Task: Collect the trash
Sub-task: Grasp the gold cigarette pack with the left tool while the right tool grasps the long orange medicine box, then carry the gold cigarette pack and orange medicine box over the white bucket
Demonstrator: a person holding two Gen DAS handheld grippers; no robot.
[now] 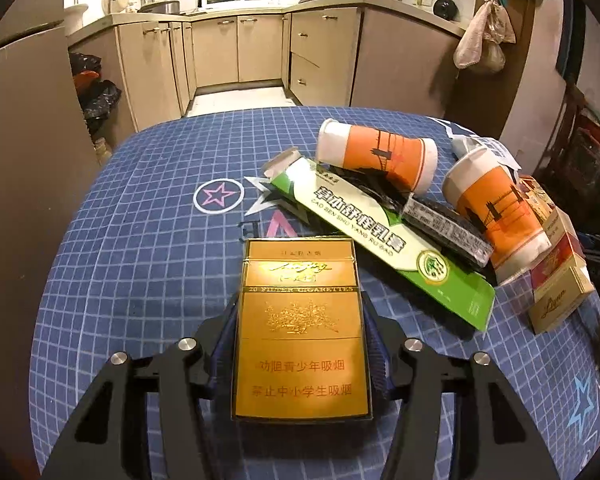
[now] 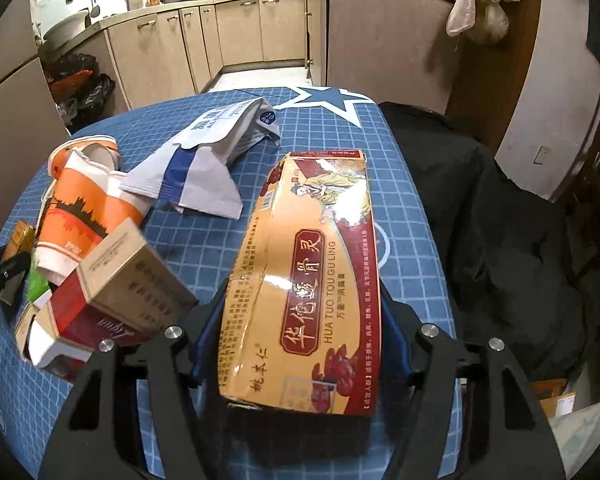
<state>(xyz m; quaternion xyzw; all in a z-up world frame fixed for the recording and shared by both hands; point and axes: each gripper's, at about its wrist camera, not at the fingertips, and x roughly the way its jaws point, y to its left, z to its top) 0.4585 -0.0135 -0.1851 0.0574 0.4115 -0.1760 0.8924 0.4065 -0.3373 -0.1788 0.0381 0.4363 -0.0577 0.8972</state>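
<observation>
On the left, the left gripper point(image 1: 302, 344) is closed on the sides of a gold cigarette pack point(image 1: 300, 332), which seems to lie still on the blue checked desk point(image 1: 140, 240). Beside it the green carton point(image 1: 380, 240), two orange paper cups point(image 1: 380, 156) and small boxes wait untouched. On the right, the right gripper point(image 2: 300, 344) clamps a red and yellow medicine box point(image 2: 308, 288). I see no bin, so I judge the collecting is only at its beginning.

Blue white-gridded tablecloth point(image 1: 140, 240) with stars; gold cigarette pack point(image 1: 300, 340) at six o'clock; orange-and-white cups point(image 1: 376, 156) and green-white box point(image 1: 380, 236) toward two
</observation>
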